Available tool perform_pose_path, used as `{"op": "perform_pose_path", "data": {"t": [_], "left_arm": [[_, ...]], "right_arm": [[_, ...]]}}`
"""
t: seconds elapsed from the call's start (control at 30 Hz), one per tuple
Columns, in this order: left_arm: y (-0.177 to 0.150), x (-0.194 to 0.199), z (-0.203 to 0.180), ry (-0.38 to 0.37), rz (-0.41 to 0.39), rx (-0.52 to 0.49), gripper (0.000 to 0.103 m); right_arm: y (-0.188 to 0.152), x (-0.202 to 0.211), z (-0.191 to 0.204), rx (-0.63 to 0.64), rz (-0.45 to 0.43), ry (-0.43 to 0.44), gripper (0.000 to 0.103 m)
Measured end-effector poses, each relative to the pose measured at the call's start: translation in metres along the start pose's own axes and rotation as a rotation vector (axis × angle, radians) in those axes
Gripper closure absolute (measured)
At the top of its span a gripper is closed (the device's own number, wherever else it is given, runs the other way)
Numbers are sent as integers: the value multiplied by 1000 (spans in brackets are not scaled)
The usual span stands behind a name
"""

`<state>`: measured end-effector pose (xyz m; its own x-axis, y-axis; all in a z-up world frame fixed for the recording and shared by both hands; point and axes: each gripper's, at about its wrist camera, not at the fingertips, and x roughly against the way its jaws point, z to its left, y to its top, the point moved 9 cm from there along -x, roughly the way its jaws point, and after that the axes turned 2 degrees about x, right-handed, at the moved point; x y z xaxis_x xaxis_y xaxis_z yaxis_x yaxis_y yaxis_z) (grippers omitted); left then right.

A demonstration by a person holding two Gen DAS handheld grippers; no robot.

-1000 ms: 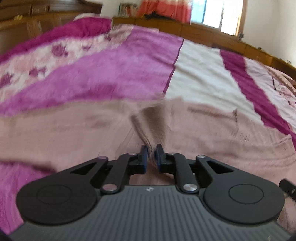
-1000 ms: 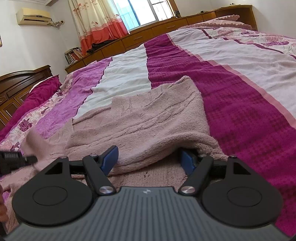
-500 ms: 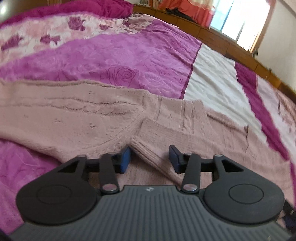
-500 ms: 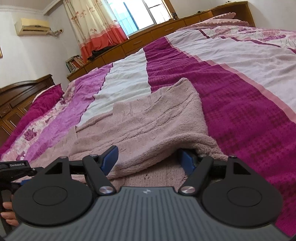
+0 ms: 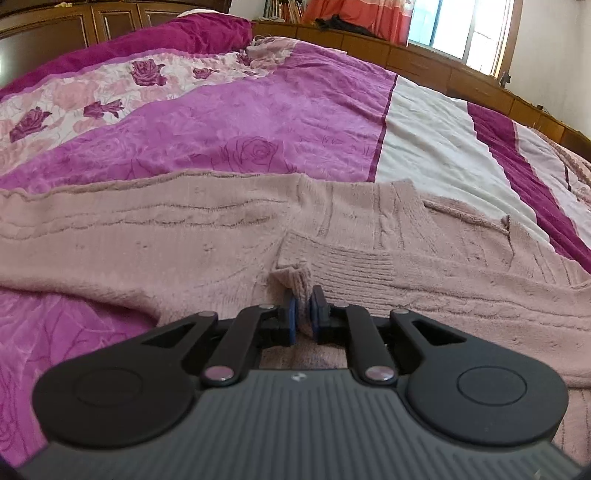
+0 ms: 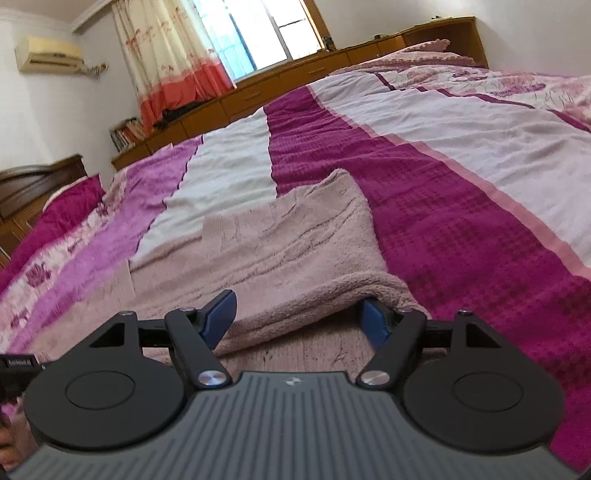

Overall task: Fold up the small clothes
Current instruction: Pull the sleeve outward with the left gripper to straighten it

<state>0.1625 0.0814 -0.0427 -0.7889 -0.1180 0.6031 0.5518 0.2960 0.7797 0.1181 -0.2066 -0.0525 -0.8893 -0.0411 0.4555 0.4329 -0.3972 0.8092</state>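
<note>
A dusty pink knitted sweater (image 5: 184, 251) lies spread on the bed. In the left wrist view my left gripper (image 5: 303, 315) is shut on a pinched ridge of the sweater's ribbed edge (image 5: 297, 280) near its middle. In the right wrist view the sweater (image 6: 280, 243) shows partly folded, with a rolled fold edge (image 6: 314, 306) lying across my right gripper (image 6: 299, 317). That gripper is open; the fold rests over its right finger (image 6: 375, 321) and beside its left finger (image 6: 219, 314).
The bed has a magenta, white and rose-print cover (image 5: 258, 122) (image 6: 461, 206). Wooden cabinets (image 6: 295, 81) and a window with curtains (image 6: 177, 62) stand beyond the bed. A dark wooden headboard (image 5: 74, 26) is at the left. The left gripper's body (image 6: 16, 373) shows at the left edge.
My left gripper opened half a second ago and has now shut on the sweater's ribbed edge. My right gripper stayed open under the fold and tilted a little.
</note>
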Motion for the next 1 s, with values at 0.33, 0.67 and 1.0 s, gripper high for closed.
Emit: {"op": "perform_pose_path", "data": {"t": [0.33, 0.67, 1.0], "left_arm": [[8, 22, 16, 41, 43, -34, 63], [7, 62, 48, 82, 128, -33, 63], [32, 94, 102, 139, 122, -10, 62]], "right_arm": [[-6, 13, 4, 40, 22, -12, 26], [-8, 43, 25, 119, 25, 19, 15], [-8, 75, 55, 158, 39, 82, 12]]}}
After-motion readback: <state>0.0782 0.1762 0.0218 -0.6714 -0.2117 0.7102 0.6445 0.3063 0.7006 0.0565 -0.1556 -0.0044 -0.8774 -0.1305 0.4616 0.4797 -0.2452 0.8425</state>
